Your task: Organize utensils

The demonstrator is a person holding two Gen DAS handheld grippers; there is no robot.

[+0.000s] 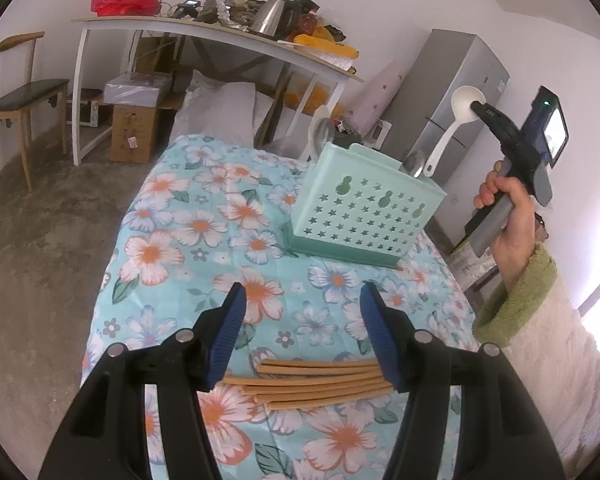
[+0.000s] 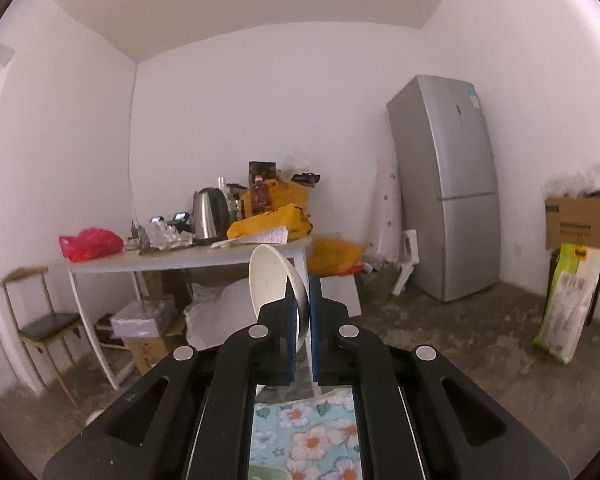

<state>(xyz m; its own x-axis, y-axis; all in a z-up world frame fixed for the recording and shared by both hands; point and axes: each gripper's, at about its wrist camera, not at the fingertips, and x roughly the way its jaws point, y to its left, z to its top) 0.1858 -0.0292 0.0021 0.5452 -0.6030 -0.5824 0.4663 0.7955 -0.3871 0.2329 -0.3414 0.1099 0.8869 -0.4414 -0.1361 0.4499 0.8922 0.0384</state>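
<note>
Soft, even daylight fills both fisheye views; glare blows out the left view's right edge, and straight lines bend toward dark corners.

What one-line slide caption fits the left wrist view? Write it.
Open left gripper hovers over chopsticks while right gripper lowers white ladle into teal holder.

White walls [image 2: 260, 120] and a white ceiling [image 2: 236, 4] enclose a room with a rough grey concrete floor [image 2: 480, 340]. A white-legged side table [image 2: 180, 266] stands against the far wall, crowded with a steel kettle [image 2: 209, 216], a red bag [image 2: 90, 243] and yellow bags [image 2: 272, 222]. A wooden chair [image 1: 18, 96] sits to its left; cardboard boxes [image 1: 134, 136] lie beneath it. A silver refrigerator [image 2: 446, 188] occupies the right corner. Bright daylight enters at the far right of the left view.
</note>
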